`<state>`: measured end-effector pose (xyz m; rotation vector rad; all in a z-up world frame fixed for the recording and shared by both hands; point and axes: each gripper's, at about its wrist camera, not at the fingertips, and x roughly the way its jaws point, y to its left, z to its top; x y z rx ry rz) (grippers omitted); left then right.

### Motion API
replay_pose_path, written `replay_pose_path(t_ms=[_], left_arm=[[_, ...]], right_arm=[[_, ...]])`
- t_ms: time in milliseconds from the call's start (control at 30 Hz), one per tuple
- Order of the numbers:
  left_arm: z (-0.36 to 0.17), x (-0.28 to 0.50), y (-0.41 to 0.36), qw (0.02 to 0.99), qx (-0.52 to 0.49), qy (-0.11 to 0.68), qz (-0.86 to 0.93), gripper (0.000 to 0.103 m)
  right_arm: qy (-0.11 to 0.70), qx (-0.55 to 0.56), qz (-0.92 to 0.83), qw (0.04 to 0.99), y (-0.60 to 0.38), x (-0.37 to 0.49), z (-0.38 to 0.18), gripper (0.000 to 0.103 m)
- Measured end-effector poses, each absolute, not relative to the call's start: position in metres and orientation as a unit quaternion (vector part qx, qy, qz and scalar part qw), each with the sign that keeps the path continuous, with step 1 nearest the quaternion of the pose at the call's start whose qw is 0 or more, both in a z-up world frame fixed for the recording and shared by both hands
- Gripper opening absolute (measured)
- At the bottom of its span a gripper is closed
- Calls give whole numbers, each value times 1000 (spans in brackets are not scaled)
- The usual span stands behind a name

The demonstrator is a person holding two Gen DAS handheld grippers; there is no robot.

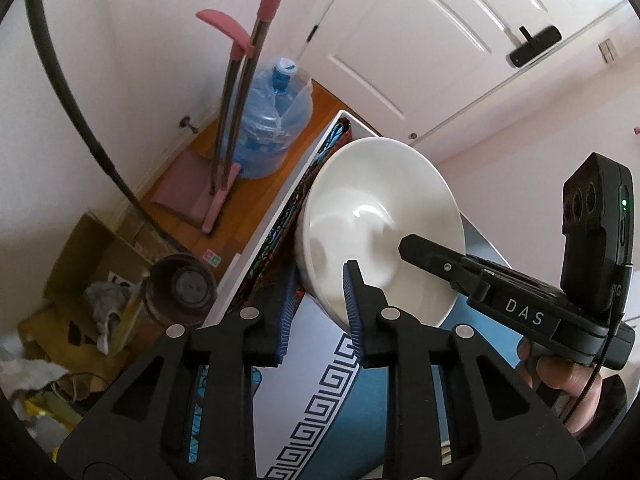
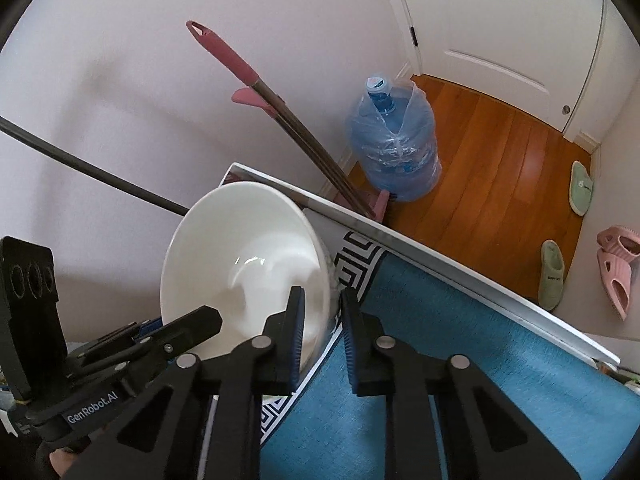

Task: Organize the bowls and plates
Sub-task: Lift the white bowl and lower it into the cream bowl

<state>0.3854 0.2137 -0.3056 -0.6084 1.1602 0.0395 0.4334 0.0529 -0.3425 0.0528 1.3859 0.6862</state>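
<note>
In the left wrist view the left gripper point(image 1: 320, 312) has its fingers closed on the near rim of a white bowl point(image 1: 372, 216), one pad outside the wall and one inside; the bowl is tilted steeply, its hollow facing the camera, and appears lifted above the table point(image 1: 280, 208) with its blue cloth point(image 1: 352, 420) rather than resting on it; the right gripper point(image 1: 432, 256) reaches in from the right and its tip lies over the opposite rim, though this view does not show whether it is clamping. In the right wrist view the right gripper point(image 2: 320, 332) has its fingers around the bowl's point(image 2: 240, 248) right-hand rim, one pad inside and one outside, seemingly gripping it, and the left gripper point(image 2: 192, 320) enters from the lower left at the other edge. The risk, as I judge it, is the smooth glazed rim sliding between the pads at this tilt; if the two hands pull unevenly the bowl could twist free and strike the table edge or fall to the wooden floor point(image 2: 500, 152). Only the left view shows the cardboard box point(image 1: 92, 264) of clutter; only the right view shows the slippers point(image 2: 580, 192) by the door, while both show the water jug point(image 2: 394, 148).
</note>
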Motion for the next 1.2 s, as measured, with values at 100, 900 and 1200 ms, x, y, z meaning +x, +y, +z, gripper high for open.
replay_pose_path(t_ms=[100,900,1200], left_arm=[[-301,385,211,800,-271,536,17,21],[-154,275,64,869,-171,462,-51,21],[-123,208,-70,870,-146,459,-110,21]], right_arm=[[620,22,310,720,52,430,-340,17],[520,56,284,803,-89,309,-204,17],[505,59,232,829,-214,225,-162,17]])
